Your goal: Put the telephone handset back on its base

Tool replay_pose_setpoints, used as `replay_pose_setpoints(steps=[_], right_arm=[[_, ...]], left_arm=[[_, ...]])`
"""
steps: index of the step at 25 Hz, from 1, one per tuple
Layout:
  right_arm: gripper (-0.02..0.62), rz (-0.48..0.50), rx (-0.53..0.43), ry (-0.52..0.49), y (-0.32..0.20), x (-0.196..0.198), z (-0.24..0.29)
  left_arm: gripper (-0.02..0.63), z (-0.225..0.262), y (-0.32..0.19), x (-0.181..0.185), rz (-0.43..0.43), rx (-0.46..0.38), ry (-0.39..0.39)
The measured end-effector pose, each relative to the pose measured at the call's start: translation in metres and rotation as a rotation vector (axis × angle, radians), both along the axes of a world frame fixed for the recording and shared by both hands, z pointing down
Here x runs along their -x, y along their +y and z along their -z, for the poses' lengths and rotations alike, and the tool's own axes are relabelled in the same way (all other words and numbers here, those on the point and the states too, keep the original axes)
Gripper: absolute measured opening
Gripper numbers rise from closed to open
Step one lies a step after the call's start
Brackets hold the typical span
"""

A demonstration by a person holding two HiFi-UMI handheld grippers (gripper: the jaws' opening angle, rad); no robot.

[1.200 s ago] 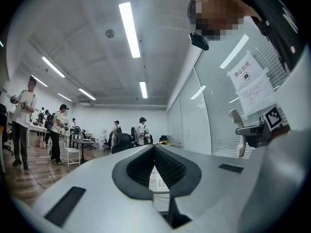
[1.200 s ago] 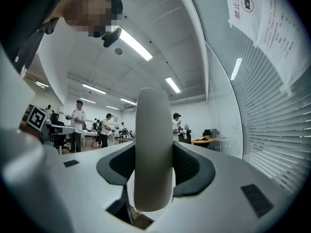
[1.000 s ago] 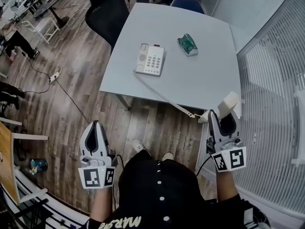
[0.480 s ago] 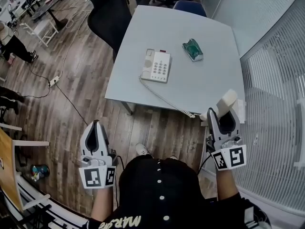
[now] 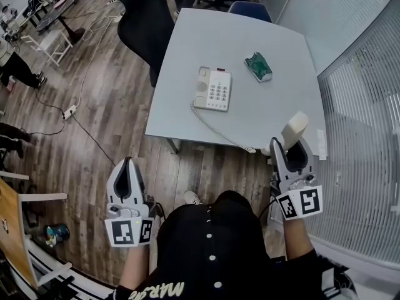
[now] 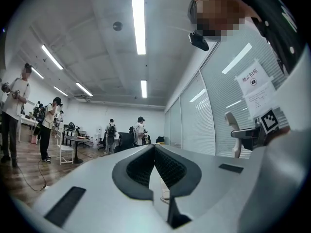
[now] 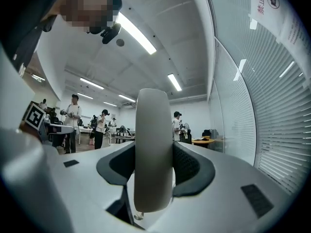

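I look steeply down on a grey table (image 5: 262, 114). A white telephone base (image 5: 214, 89) with a keypad lies near its middle, and a small green object (image 5: 258, 66) sits beyond it to the right. A coiled cord (image 5: 219, 130) runs from the base past the table's near edge toward the cream handset (image 5: 294, 127) clamped in my right gripper (image 5: 290, 144). My left gripper (image 5: 127, 162), jaws together and empty, hangs over the wood floor (image 5: 94, 117).

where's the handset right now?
Handset is clamped in the right gripper, head view right side, by the table's near right corner; its coiled cord runs to the telephone base.
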State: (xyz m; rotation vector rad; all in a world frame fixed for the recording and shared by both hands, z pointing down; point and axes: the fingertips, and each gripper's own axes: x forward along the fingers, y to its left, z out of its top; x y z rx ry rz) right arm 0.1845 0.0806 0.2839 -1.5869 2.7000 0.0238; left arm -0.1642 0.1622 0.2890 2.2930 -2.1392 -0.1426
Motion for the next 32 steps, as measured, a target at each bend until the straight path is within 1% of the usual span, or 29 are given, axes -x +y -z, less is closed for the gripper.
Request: replay_pose_setpoints(steps=[6,9,15,22,32], right_arm=[[0.227,0.015,0.031,0.029,-0.002,0.017,-0.01],[0.227,0.008,0.037,0.028,-0.007,0.021,-0.011],[0.227,0.023,0.05,0.013,-0.03,0.031,-0.017],[0.226,0.027,0.061,-0.007,-0.067,0.039,-0.021],[0.226,0.011,0.091,-0.018,-0.116,0.038,-0.031]], left_arm=[[0.015,-0.012,-0.003,0.011,-0.008,0.023,0.015],[0.015,-0.02,-0.005,0.014,-0.005,0.042,0.03],[0.015,-0.023,-0.018,0.022,0.018,0.055,0.028],[0.015,-0.022,-0.05,0.024,0.014,0.066,0.014],[0.015,-0.024,-0.109,0.022,-0.011,0.082,0.007]])
